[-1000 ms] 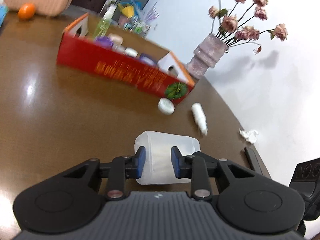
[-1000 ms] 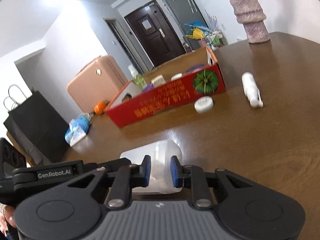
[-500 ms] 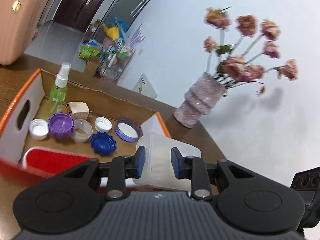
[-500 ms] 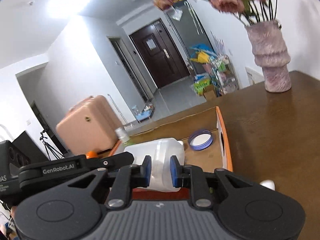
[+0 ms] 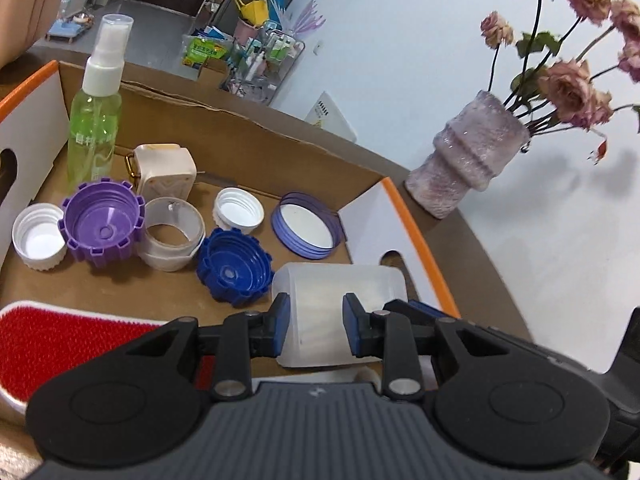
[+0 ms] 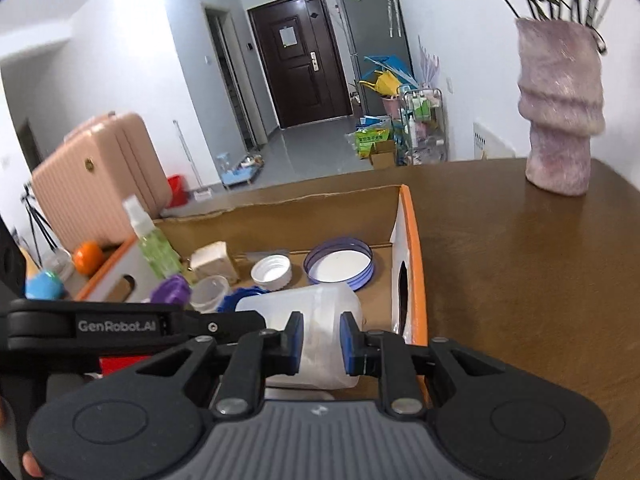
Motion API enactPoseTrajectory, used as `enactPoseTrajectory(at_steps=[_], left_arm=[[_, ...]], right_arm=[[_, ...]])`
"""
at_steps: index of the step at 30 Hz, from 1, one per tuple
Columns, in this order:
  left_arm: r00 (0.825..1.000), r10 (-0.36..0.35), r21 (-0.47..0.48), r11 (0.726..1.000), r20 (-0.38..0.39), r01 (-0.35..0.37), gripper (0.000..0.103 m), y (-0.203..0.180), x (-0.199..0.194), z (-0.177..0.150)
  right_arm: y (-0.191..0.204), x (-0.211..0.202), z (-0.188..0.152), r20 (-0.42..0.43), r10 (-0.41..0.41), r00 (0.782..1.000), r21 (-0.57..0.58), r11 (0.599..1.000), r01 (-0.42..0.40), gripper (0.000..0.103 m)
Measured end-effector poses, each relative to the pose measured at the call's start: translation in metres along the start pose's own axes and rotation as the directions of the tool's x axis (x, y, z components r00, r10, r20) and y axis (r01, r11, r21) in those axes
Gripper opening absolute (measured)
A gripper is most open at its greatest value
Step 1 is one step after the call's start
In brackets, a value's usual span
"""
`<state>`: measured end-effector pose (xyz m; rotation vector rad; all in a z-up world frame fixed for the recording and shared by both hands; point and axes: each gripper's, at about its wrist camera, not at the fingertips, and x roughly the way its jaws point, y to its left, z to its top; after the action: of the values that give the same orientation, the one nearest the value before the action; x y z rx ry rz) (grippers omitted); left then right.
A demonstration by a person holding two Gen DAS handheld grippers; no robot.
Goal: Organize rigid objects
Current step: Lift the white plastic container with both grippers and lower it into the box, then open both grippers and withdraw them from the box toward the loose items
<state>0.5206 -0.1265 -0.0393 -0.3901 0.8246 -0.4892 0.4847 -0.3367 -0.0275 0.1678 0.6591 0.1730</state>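
Both grippers are shut on one translucent white plastic container (image 5: 340, 284), held on its side over the right end of the open cardboard box (image 5: 248, 140). My left gripper (image 5: 314, 328) clamps it from one side. My right gripper (image 6: 320, 344) clamps the same container (image 6: 312, 308) from the other side. In the box lie a green spray bottle (image 5: 96, 120), a purple cap (image 5: 102, 222), a blue cap (image 5: 234, 266), white caps (image 5: 239, 212), a clear ring (image 5: 173, 232), a purple-rimmed lid (image 5: 306, 224), a beige block (image 5: 166, 168) and a red brush (image 5: 48, 344).
A pink vase of dried roses (image 5: 468, 164) stands on the brown table (image 6: 540, 272) to the right of the box. A pink suitcase (image 6: 96, 176), an orange (image 6: 88, 262) and a cluttered shelf (image 6: 416, 128) lie beyond the table.
Both grippers have lifted the container off the table and carried it forward over the box, then lowered it toward the box's right end. The jaws stayed shut on it.
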Motion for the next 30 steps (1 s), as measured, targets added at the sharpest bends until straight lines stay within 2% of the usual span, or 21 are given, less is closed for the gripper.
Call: enactPoseTrajectory(at_steps=[5,7,9,11,13,15,16,17,18,19,21,22,23,25,27,30], left_arm=[[0.999,-0.001,0.0,1.0,-0.049,0.001,0.032,0.001,0.004,0.001],[0.999,-0.003,0.002,1.0,-0.054,0.003,0.032,0.0,0.0,0.001],[0.999,0.012,0.022,1.0,-0.036,-0.011,0.032,-0.004,-0.013,0.001],[0.999,0.039,0.088,0.995,-0.009,-0.038,0.037,-0.013,-0.035,-0.001],[0.995,0.089,0.168,0.981,0.035,-0.093,0.043,-0.022,-0.06,-0.005],[0.983,0.15,0.234,0.957,0.104,-0.17,0.051,-0.026,-0.09,-0.012],[0.972,0.184,0.254,0.943,0.143,-0.216,0.059,-0.026,-0.107,-0.017],[0.958,0.217,0.266,0.928,0.186,-0.262,0.074,-0.024,-0.123,-0.022],[0.943,0.247,0.269,0.914,0.224,-0.303,0.081,-0.022,-0.137,-0.027],[0.918,0.287,0.266,0.894,0.274,-0.359,0.087,-0.019,-0.153,-0.035],[0.857,0.37,0.248,0.847,0.359,-0.47,0.088,-0.014,-0.178,-0.052],[0.836,0.395,0.232,0.834,0.38,-0.5,0.09,-0.011,-0.19,-0.058],[0.822,0.412,0.215,0.828,0.392,-0.518,0.091,-0.008,-0.201,-0.066],[0.81,0.42,0.201,0.825,0.409,-0.529,0.095,-0.006,-0.222,-0.08],[0.789,0.427,0.205,0.808,0.441,-0.552,0.098,-0.011,-0.24,-0.096],[0.754,0.428,0.207,0.786,0.498,-0.582,0.102,-0.022,-0.263,-0.12]], right_arm=[[0.007,0.008,0.0,-0.028,-0.056,0.998,-0.07,0.996,0.053,0.022],[0.011,0.0,-0.001,-0.041,-0.044,0.998,-0.076,0.996,0.041,0.022],[0.014,-0.012,0.0,-0.022,-0.044,0.999,-0.086,0.995,0.042,0.022],[0.019,-0.028,0.003,0.008,-0.067,0.998,-0.106,0.992,0.068,0.022],[0.022,-0.052,0.007,0.04,-0.062,0.997,-0.112,0.991,0.066,0.022],[0.024,-0.075,0.009,0.07,-0.07,0.995,-0.128,0.989,0.079,0.022],[0.025,-0.088,0.008,0.085,-0.079,0.993,-0.141,0.986,0.09,0.022],[0.026,-0.101,0.006,0.1,-0.093,0.991,-0.156,0.982,0.108,0.023],[0.026,-0.111,0.005,0.112,-0.105,0.988,-0.167,0.978,0.123,0.023],[0.027,-0.124,0.0,0.127,-0.117,0.985,-0.172,0.975,0.138,0.023],[0.026,-0.144,-0.009,0.149,-0.121,0.981,-0.16,0.976,0.145,0.025],[0.025,-0.155,-0.015,0.164,-0.113,0.98,-0.148,0.979,0.138,0.03],[0.025,-0.163,-0.021,0.18,-0.103,0.978,-0.14,0.982,0.129,0.036],[0.028,-0.181,-0.035,0.233,-0.091,0.968,-0.134,0.983,0.125,0.07],[0.034,-0.197,-0.049,0.285,-0.098,0.954,-0.146,0.979,0.144,0.08],[0.044,-0.218,-0.065,0.303,-0.088,0.949,-0.172,0.974,0.145,0.081]])
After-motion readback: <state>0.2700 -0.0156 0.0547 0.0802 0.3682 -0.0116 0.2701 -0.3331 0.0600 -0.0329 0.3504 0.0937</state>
